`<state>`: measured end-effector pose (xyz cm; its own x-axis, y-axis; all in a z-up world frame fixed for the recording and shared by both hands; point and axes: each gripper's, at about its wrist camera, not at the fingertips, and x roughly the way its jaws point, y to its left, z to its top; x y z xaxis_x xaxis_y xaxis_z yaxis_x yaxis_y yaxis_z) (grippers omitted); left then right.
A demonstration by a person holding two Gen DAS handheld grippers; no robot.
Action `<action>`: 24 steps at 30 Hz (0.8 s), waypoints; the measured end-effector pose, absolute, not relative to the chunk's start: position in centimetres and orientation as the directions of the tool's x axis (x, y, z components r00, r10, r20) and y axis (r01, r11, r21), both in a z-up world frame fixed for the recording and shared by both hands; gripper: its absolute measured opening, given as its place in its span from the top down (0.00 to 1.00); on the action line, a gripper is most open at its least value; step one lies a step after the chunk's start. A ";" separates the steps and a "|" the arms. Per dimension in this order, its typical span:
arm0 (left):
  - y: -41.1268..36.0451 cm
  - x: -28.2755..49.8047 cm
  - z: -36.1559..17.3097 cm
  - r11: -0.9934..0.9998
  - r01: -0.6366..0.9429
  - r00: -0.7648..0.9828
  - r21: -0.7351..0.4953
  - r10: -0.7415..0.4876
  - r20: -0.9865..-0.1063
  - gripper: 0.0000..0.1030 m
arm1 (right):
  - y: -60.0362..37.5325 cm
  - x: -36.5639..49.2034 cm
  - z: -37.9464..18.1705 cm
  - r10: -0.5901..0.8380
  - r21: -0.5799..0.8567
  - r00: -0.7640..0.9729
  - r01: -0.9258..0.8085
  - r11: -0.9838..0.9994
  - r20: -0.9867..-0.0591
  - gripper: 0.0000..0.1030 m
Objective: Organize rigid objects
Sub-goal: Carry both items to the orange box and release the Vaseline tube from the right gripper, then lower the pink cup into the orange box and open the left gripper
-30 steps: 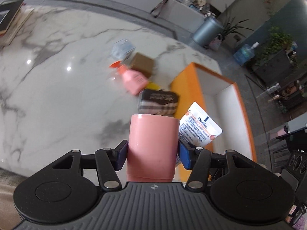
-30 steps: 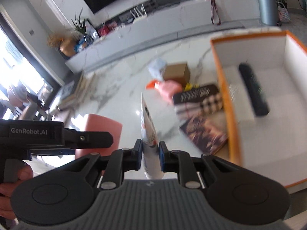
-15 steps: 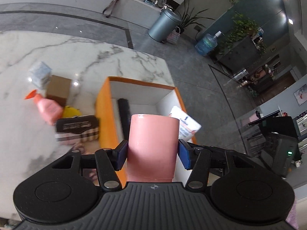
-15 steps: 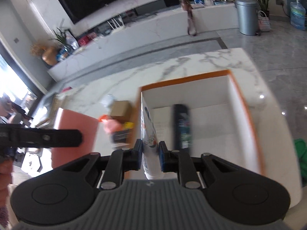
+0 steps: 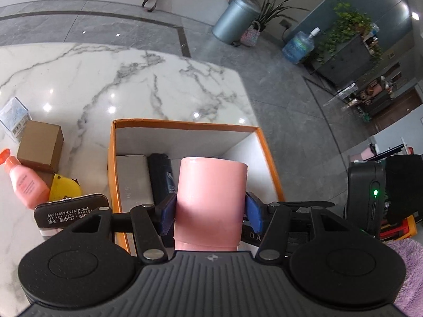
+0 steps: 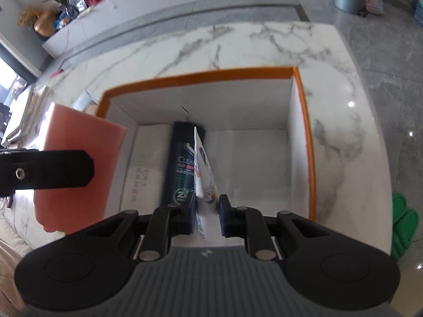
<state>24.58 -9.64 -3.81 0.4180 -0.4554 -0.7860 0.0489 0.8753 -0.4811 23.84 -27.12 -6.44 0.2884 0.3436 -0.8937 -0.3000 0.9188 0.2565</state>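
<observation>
My left gripper [image 5: 208, 212] is shut on a pink cup [image 5: 210, 200] and holds it over the near left part of the orange-rimmed box [image 5: 185, 124]. The cup also shows at the left of the right wrist view [image 6: 79, 169]. My right gripper [image 6: 207, 212] is shut on a white Vaseline tube [image 6: 202, 171], held edge-on above the box [image 6: 201, 75]. Inside the box lie a dark shampoo bottle [image 6: 179, 169] and a flat grey case [image 5: 133, 177].
On the marble table [image 5: 148, 79] left of the box stand a brown carton [image 5: 39, 145], a clear packet [image 5: 13, 117], a pink bottle with an orange cap [image 5: 25, 185], a yellow object [image 5: 64, 189] and a dark wallet-like case [image 5: 70, 210]. The table's edge is just right of the box.
Both grippers have moved right, from over the loose objects to above the box. The cup and the tube stay held. The right gripper has come lower over the box.
</observation>
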 end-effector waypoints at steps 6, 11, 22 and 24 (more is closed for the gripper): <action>-9.7 25.7 -4.7 0.897 0.037 0.413 -0.440 -0.414 -0.811 0.39 | -26.5 26.8 -8.3 0.363 0.287 0.273 -0.282 0.915 -0.891 0.82; -9.6 26.5 -4.8 0.901 0.037 0.408 -0.433 -0.409 -0.816 0.39 | -25.7 27.8 -9.4 0.374 0.304 0.265 -0.271 0.913 -0.889 0.82; -9.8 26.9 -5.5 0.893 0.034 0.393 -0.449 -0.425 -0.815 0.39 | -24.6 26.4 -8.7 0.273 0.116 0.329 -0.426 0.897 -0.904 0.78; -9.7 26.8 -5.5 0.890 0.033 0.392 -0.454 -0.430 -0.813 0.39 | -24.5 25.7 -8.6 0.258 0.081 0.318 -0.478 0.875 -0.912 0.78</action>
<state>26.82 -9.66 -5.55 0.3922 -0.4298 -0.8133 0.0332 0.8901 -0.4545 25.72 -24.53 -8.57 0.3179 0.2580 -0.9123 -0.4780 0.8747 0.0808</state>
